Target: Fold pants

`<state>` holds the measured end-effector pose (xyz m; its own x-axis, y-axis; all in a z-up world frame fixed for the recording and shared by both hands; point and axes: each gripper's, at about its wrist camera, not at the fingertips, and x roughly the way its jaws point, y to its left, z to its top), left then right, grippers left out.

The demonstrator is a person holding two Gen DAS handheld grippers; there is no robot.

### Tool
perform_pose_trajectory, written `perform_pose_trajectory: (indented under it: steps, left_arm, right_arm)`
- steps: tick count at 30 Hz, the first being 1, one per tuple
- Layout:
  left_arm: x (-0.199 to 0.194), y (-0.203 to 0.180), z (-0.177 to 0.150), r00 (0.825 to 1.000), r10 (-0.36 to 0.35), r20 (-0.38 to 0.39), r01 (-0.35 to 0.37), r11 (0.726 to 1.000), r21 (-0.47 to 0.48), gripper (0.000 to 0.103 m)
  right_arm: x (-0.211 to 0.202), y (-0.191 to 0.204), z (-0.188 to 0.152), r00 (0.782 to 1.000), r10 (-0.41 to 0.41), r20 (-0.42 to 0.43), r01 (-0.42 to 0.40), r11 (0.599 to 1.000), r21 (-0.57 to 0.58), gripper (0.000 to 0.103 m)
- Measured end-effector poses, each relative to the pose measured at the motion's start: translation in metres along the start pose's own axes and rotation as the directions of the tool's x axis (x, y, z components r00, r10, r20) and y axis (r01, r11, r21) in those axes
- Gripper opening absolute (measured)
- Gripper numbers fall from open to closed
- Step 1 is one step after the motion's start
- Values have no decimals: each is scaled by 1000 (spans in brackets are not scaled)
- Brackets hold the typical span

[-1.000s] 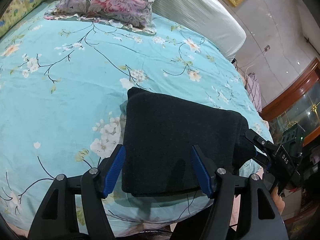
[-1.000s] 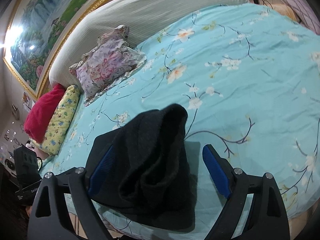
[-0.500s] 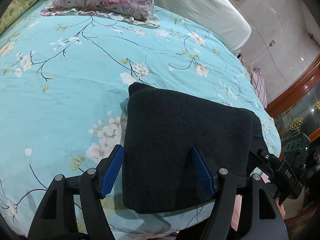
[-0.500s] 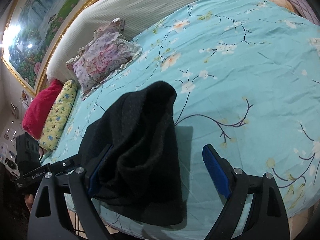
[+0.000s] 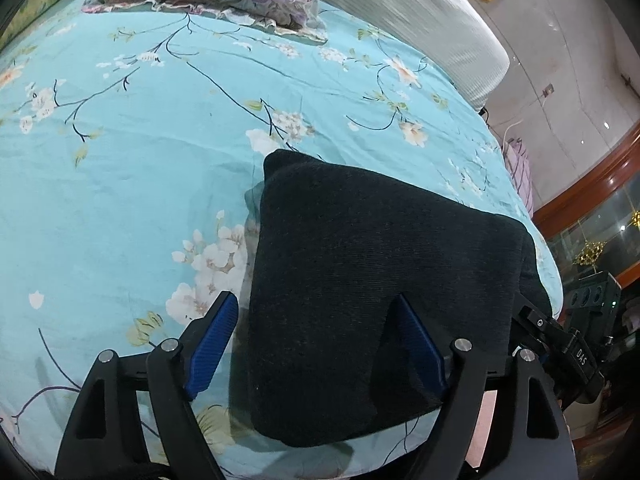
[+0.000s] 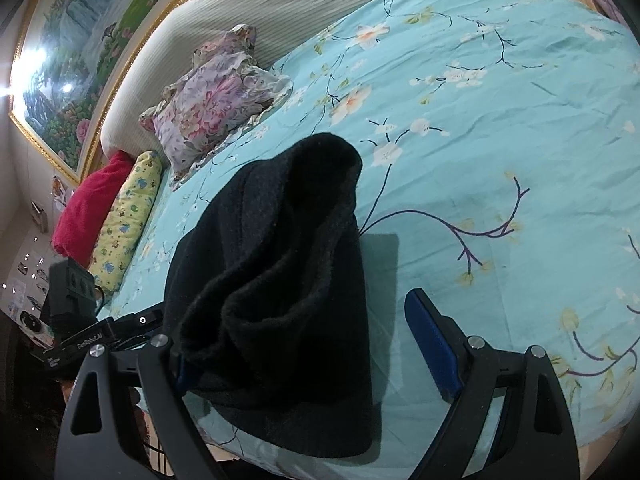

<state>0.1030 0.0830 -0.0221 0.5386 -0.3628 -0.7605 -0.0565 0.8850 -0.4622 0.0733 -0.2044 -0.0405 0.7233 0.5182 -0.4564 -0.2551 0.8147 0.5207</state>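
The black pants (image 5: 360, 280) are laid folded near the edge of the floral bedsheet (image 5: 140, 160). The left gripper (image 5: 316, 344), just widened, and the right gripper (image 6: 304, 344) are spread over them, nothing pinched.

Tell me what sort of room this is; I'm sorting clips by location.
Most likely a home bedroom: folded black pants lie on a bed with a turquoise floral sheet, a flowered pillow rests against a padded headboard, and a gold-framed landscape painting hangs above.
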Motion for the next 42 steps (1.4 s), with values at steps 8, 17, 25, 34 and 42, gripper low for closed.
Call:
perform_pose_trajectory:
  steps: [8,17,25,34,42]
  left_arm:
    - [7,3,-1,999,-46,-11,46,999,-9,73]
    - [2,-11,-2,998,-52,23,50,997,63,37]
    - [-15,-18,-1,997,-50,60,45,995,87,31]
    - [-47,-20,4,991,-14,131,0,994,106,30]
    - [-74,10,13,981,28,192,-37,998,41,30]
  right_arm:
    - [3,-5,1,999,46,-13,-45,999,26,87]
    - [9,-7,-4,991,133,-33,-131,990,58,60]
    - [0,-1,-5,987,158,-7,-157,986,56,49]
    - [0,22,5,980,198,-6,-198,980,12,47]
    - [22,57,19,970,241,-35,-243,969,-54,47]
